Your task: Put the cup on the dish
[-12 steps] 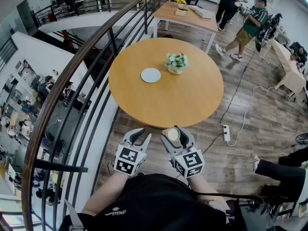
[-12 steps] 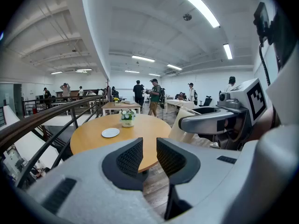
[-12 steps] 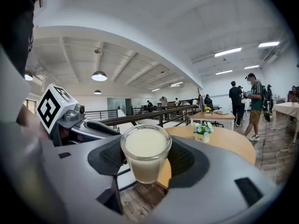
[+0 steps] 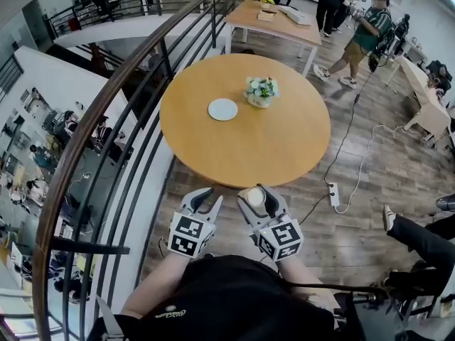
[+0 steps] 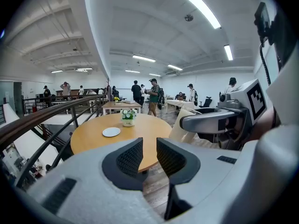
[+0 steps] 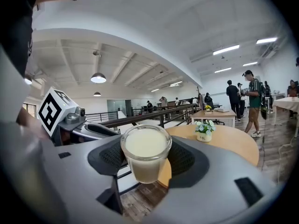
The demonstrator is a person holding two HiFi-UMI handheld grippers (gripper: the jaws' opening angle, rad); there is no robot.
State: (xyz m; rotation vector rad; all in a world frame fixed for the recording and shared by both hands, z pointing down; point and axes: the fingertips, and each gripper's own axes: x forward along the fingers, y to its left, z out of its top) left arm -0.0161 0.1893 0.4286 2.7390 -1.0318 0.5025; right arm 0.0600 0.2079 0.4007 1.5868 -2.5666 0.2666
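A small glass cup (image 6: 145, 155) of milky white content sits between the pads of my right gripper (image 6: 146, 158), which is shut on it. In the head view the cup (image 4: 255, 197) and right gripper (image 4: 257, 197) hang over the wooden floor, just short of the round table's (image 4: 249, 148) near edge. The white dish (image 4: 222, 109) lies on the table's far left part, well ahead of both grippers. My left gripper (image 4: 206, 199) is beside the right one; its jaws stand a narrow gap apart with nothing between them (image 5: 149, 149). The dish (image 5: 111, 132) shows beyond them.
A white pot of flowers (image 4: 261, 91) stands on the table right of the dish. A curved railing (image 4: 106, 126) runs along the left. A power strip (image 4: 333, 196) and cable lie on the floor at right. People stand near a far rectangular table (image 4: 277, 18).
Both grippers and the cup stay about where they were. People in the background and a leg at the right edge have shifted.
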